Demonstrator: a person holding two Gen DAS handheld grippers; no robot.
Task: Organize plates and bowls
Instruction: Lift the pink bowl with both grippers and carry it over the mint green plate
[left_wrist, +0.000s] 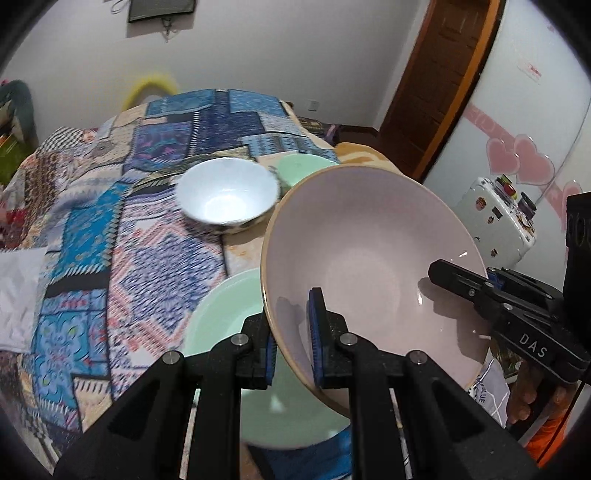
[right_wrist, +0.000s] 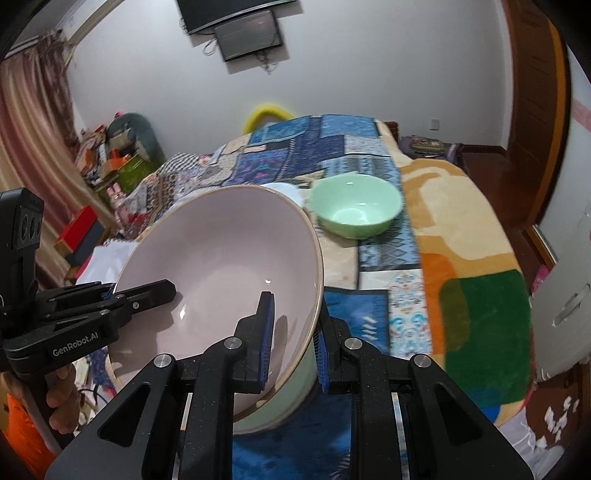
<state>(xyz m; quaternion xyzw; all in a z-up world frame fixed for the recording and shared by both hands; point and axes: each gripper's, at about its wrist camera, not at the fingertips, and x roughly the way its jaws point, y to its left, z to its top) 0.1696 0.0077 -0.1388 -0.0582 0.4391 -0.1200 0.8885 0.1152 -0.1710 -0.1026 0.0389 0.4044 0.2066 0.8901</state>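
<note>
A large pale pink bowl (left_wrist: 369, 266) is held tilted above a light green plate (left_wrist: 229, 317). My left gripper (left_wrist: 293, 350) is shut on the pink bowl's near left rim. My right gripper (right_wrist: 293, 343) is shut on the opposite rim of the pink bowl (right_wrist: 221, 266), and it also shows in the left wrist view (left_wrist: 480, 288). The green plate's edge (right_wrist: 291, 391) shows under the bowl. A white bowl (left_wrist: 227, 194) and a small green bowl (right_wrist: 356, 210) stand on the patterned cloth behind.
The surface is a bed covered with a blue patchwork cloth (left_wrist: 110, 221) and an orange and green blanket (right_wrist: 476, 295). A white cloth (left_wrist: 18, 295) lies at the left. A white case (left_wrist: 495, 218) stands by the right wall. Clutter (right_wrist: 114, 155) sits in the far left corner.
</note>
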